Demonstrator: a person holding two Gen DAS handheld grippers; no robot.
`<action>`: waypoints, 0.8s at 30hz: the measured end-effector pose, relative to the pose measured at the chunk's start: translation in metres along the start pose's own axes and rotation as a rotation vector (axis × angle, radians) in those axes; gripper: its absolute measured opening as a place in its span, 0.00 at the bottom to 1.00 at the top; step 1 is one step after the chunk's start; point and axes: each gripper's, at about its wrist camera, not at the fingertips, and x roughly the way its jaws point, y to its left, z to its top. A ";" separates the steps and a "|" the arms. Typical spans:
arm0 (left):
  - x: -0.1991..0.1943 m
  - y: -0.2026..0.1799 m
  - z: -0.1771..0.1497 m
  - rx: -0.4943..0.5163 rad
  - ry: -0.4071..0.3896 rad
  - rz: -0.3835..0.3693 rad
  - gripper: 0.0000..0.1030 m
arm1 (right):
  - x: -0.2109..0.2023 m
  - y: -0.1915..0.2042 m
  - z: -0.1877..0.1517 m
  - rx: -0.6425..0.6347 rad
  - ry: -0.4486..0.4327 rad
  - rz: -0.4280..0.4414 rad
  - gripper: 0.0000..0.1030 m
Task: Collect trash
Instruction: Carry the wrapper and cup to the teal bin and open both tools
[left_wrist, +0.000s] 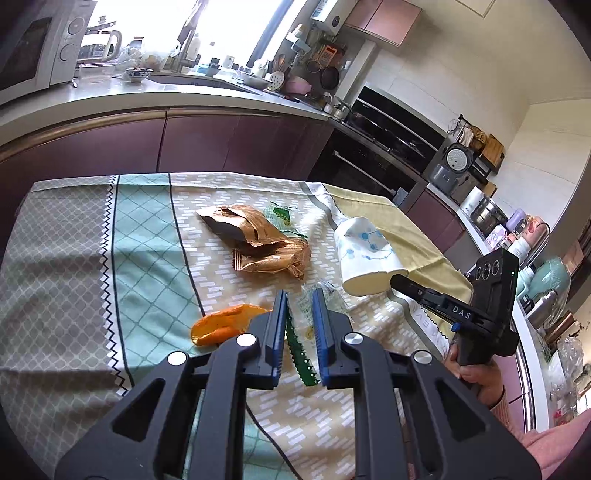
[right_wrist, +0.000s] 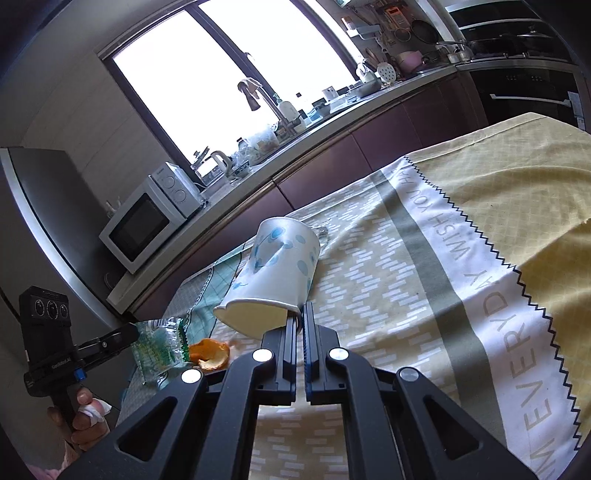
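home kitchen, microwave (right_wrist: 147, 225), sink faucet (right_wrist: 258, 98), oven (left_wrist: 388, 147), purple cabinets (left_wrist: 221, 144)

Our left black two-finger gripper w/ blue pads (left_wrist: 300, 306) points down at an angle, jaws nearly closed on a clear green-edged plastic wrapper (right_wrist: 162, 341). Our right black gripper (right_wrist: 300, 317) pinches the crushed white paper cup w/ blue dots (right_wrist: 275, 273) by its rim.

Bright window (right_wrist: 229, 74), purple cabinets (left_wrist: 229, 142), white microwave (right_wrist: 147, 221)
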 end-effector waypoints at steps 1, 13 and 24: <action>-0.006 0.002 0.000 -0.002 -0.008 0.007 0.14 | 0.001 0.005 -0.001 -0.006 0.005 0.015 0.02; -0.096 0.046 -0.014 -0.059 -0.109 0.151 0.14 | 0.038 0.092 -0.018 -0.140 0.127 0.205 0.02; -0.203 0.111 -0.043 -0.173 -0.227 0.345 0.14 | 0.096 0.195 -0.042 -0.290 0.271 0.381 0.02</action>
